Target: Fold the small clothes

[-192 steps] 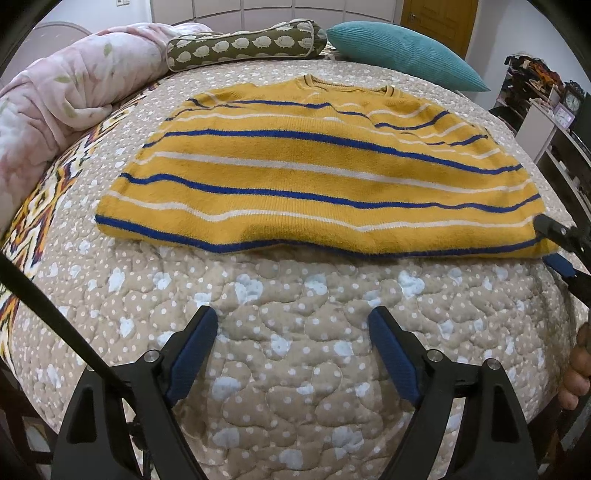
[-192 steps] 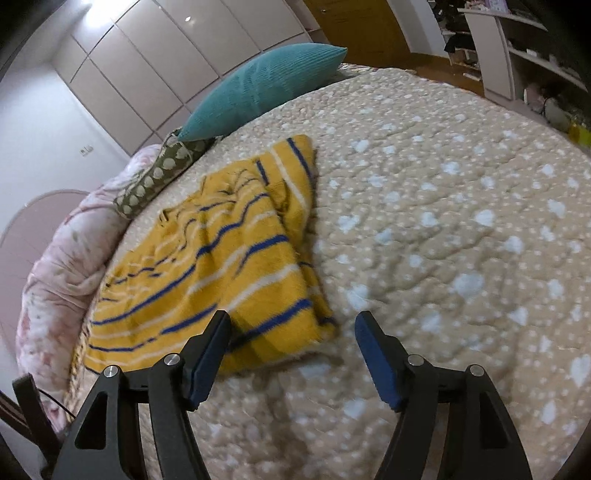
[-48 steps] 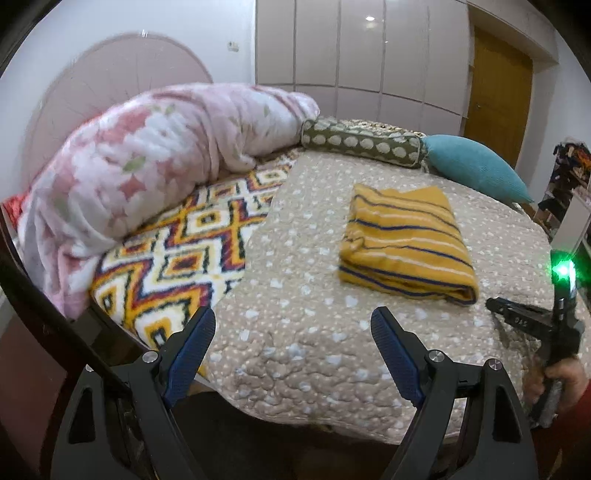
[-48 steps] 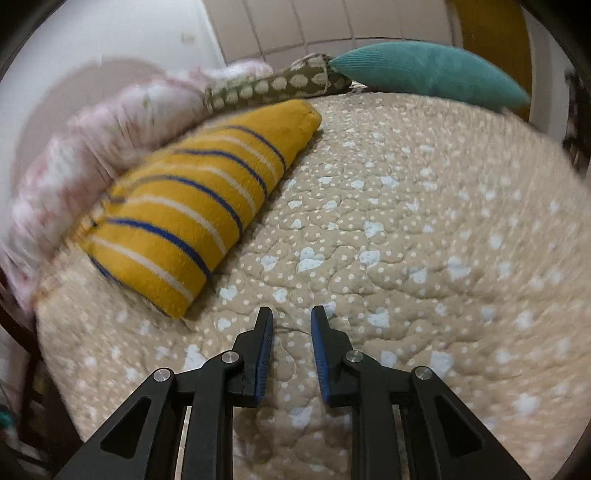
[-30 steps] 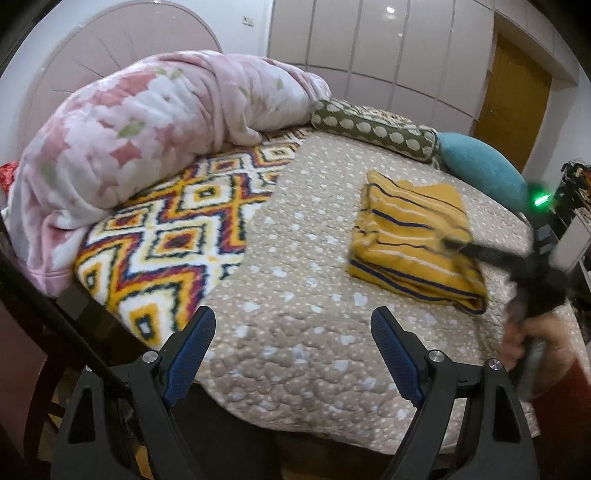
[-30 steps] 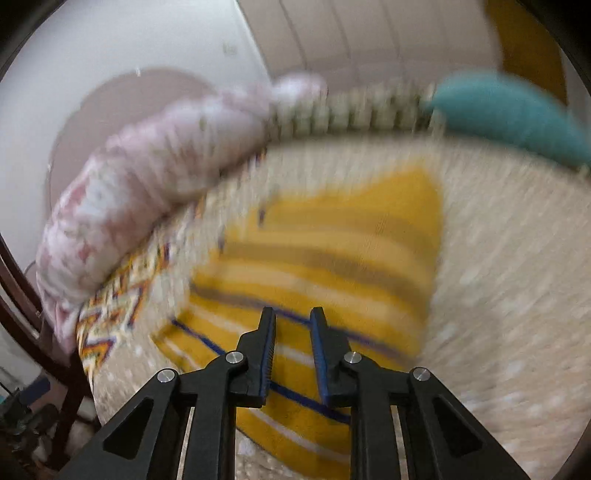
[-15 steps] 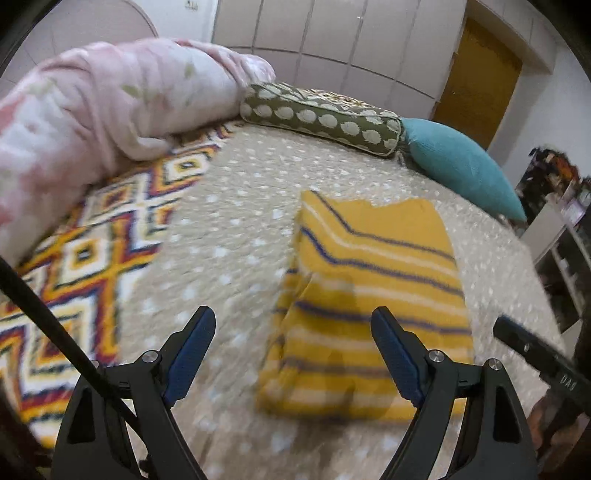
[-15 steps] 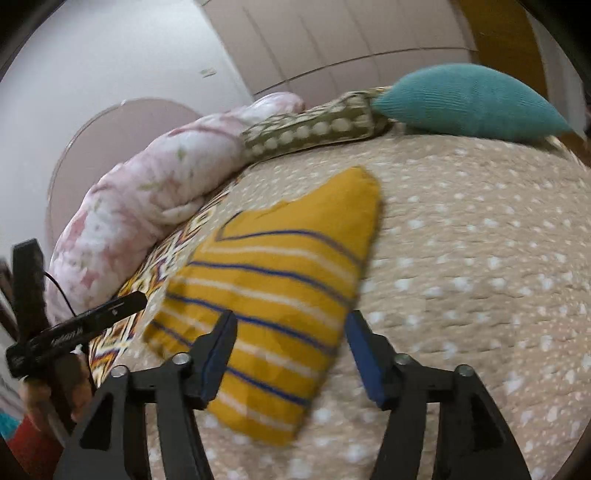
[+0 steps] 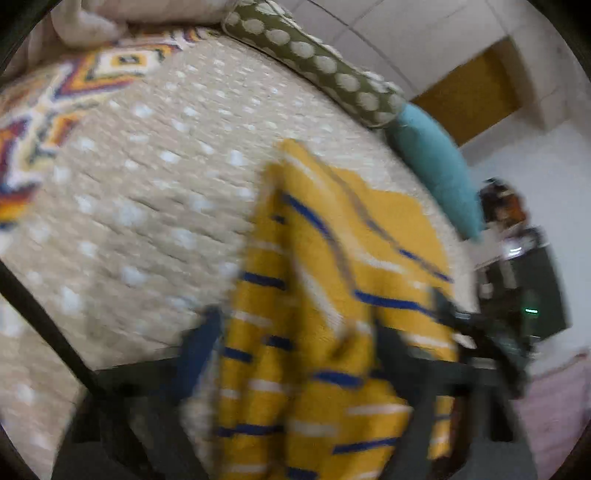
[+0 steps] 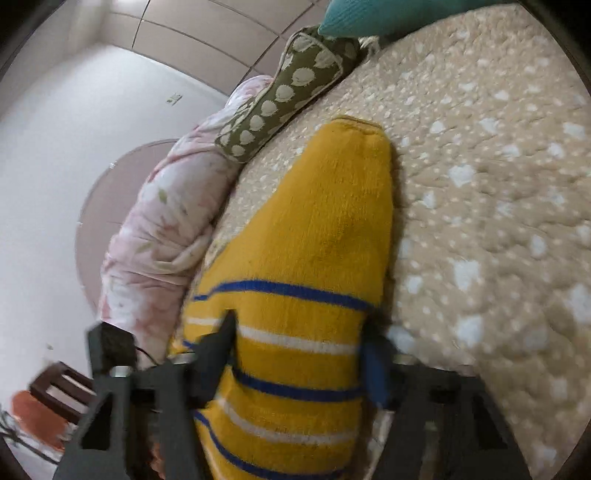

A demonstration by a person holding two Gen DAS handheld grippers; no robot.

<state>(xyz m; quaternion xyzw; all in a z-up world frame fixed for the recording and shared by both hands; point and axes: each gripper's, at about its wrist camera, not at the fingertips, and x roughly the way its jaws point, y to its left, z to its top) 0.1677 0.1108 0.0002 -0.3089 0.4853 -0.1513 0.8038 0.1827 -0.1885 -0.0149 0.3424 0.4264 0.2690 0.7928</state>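
1. Lying folded on the beige spotted quilt (image 10: pixel 498 192), the yellow sweater (image 10: pixel 314 229) with blue and white stripes forms a thick bundle, its plain yellow end toward the pillows and its striped end toward the near edge of the bed.
2. The left wrist view, heavily blurred, shows the same sweater (image 9: pixel 332 295) filling the lower middle of the frame, with folds bunched along its left side.
3. The right gripper (image 10: pixel 299 354) straddles the striped end of the bundle: the cloth lies between its two blue-padded fingers (image 10: pixel 373 369), and the jaws are closing at about half width. Whether the pads already press on the knit cannot be told.
4. The left gripper (image 9: pixel 291 339) likewise has the sweater between its fingers, jaws closing at a middling width; the blur hides whether the pads touch the fabric.
5. At the right edge of the left wrist view, the right gripper (image 9: pixel 480 332) appears as a dark shape at the sweater's far side.
6. Beyond the sweater lie an olive pillow (image 10: pixel 288 96) with pale spots and a teal pillow (image 9: pixel 436 166), side by side at the head of the bed.
7. A pink floral duvet (image 10: pixel 166 221) is heaped beside the olive pillow, and a patterned blanket (image 9: pixel 55 96) with orange and purple diamonds covers the bed's left part.
8. White wardrobe panels (image 10: pixel 192 33) and a brown door (image 9: pixel 469 99) stand behind the bed.
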